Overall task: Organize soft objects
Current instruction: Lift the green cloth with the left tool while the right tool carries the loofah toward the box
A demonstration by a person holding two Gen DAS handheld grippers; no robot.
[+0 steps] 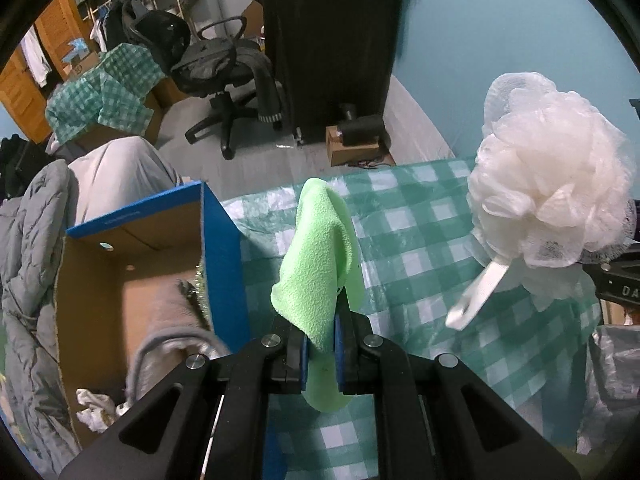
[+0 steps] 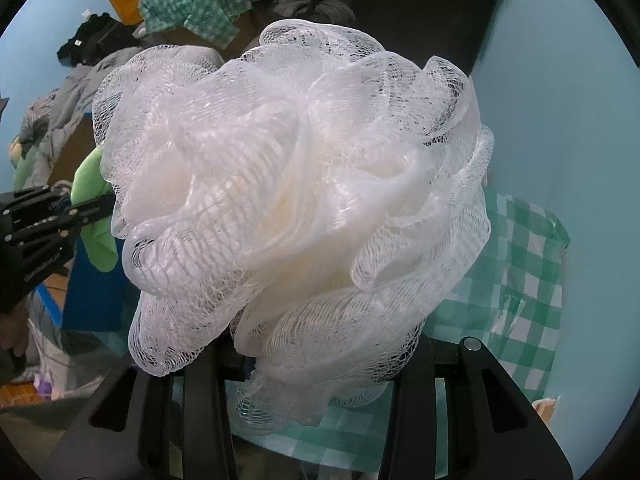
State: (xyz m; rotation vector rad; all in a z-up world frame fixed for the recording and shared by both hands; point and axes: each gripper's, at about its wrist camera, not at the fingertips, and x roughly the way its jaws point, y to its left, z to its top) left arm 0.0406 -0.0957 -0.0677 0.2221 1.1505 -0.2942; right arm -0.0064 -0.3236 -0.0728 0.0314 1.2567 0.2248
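Note:
My left gripper [image 1: 320, 344] is shut on a light green fleece cloth [image 1: 320, 264] and holds it above the green checked tablecloth [image 1: 420, 240], just right of an open blue cardboard box [image 1: 222, 248]. The box holds a grey fabric item [image 1: 172, 320] and a white cloth [image 1: 94, 410]. My right gripper [image 2: 316, 364] is shut on a white mesh bath pouf [image 2: 288, 184] that fills its view and hides its fingertips. The pouf [image 1: 548, 184] hangs in the air at the right of the left wrist view. The green cloth [image 2: 90, 184] and left gripper [image 2: 76, 210] show at the left of the right wrist view.
A grey quilted blanket [image 1: 28, 280] lies left of the box. Beyond the table stand a black office chair [image 1: 224, 76], a dark cabinet [image 1: 332, 40] and boxes draped in checked cloth [image 1: 108, 88]. The wall behind is light blue [image 1: 500, 20].

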